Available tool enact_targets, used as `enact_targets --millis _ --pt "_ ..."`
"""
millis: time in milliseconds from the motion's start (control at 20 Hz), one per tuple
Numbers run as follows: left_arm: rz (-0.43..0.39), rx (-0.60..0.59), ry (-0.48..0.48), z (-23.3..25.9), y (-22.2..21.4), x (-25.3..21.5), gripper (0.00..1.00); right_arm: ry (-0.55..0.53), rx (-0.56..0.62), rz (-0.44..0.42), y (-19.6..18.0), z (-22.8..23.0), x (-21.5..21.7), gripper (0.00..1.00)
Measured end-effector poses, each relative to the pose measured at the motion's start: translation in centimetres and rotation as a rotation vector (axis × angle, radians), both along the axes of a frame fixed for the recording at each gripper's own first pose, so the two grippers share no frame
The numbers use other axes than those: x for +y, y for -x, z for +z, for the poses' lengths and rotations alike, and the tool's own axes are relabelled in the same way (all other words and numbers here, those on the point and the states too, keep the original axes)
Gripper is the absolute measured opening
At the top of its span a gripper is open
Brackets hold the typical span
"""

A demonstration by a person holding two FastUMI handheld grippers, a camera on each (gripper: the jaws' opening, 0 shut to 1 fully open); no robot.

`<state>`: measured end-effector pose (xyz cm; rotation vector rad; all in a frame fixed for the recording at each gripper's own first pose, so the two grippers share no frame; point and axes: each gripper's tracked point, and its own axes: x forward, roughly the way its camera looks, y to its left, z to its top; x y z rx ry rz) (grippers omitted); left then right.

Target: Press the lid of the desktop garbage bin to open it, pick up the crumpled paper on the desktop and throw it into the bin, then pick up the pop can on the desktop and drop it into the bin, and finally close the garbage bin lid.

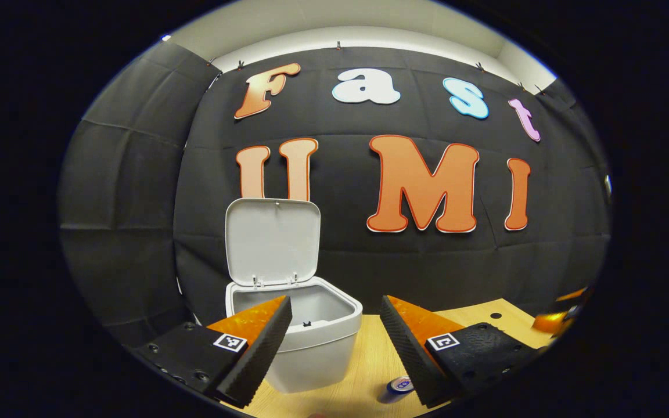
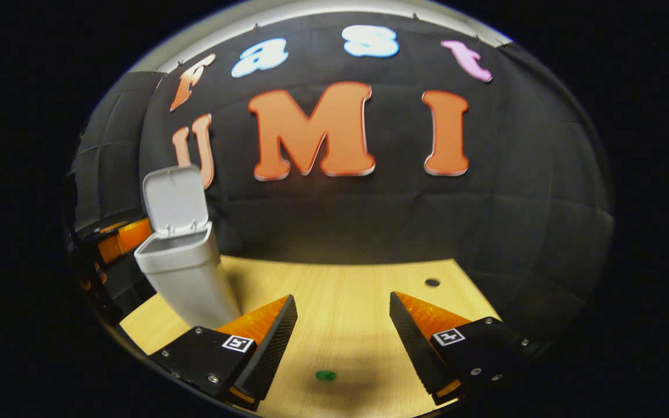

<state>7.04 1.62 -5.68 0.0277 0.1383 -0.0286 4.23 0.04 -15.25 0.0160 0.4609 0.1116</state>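
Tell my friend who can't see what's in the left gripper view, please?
A white garbage bin stands on a wooden desktop with its lid flipped up and open. The left gripper is open in front of it, holding nothing, and a pop can lies low between its fingers.

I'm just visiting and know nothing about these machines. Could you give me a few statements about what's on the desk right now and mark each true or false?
1. The bin has its lid standing up. True.
2. The left gripper holds the pop can. False: its fingers are apart with nothing between them, and the pop can lies on the desk below.
3. The right gripper is open. True.
4. In the right gripper view, the bin stands on the right. False: it stands at the left.
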Motion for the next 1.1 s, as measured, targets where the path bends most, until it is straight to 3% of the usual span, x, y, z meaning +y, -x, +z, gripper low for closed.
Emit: enact_targets --millis 100,250,350,500,550,700,1000,1100 --pt "-0.014 0.007 -0.012 -0.6 0.4 0.0 0.96 -0.005 0.181 0.051 1.0 -6.5 0.3 0.96" --pt "-0.015 0.026 -0.065 -1.8 0.9 0.9 0.99 0.143 0.365 0.075 0.7 -13.2 -0.8 0.97" --pt "-0.04 0.04 -0.051 -2.7 1.3 1.1 0.96 0.209 0.449 0.123 0.5 -15.6 -0.7 0.97" --pt "-0.044 0.064 -0.019 -3.4 1.7 2.0 0.96 0.176 0.554 0.181 -0.5 -17.2 0.9 0.97" --pt "-0.037 0.068 -0.022 -3.6 1.7 2.5 0.96 0.173 0.572 0.185 0.8 -16.5 0.3 0.97" --pt "-0.024 0.084 -0.029 -4.0 1.5 3.8 0.96 0.197 0.598 0.178 -0.3 -17.4 0.0 0.97" --pt "-0.01 0.119 -0.026 -5.5 1.0 5.2 0.96 0.229 0.643 0.163 -0.8 -18.9 -0.6 0.85" --pt "-0.007 0.128 -0.032 -5.7 0.9 5.4 0.97 0.228 0.651 0.16 -0.9 -19.2 -0.3 0.76"
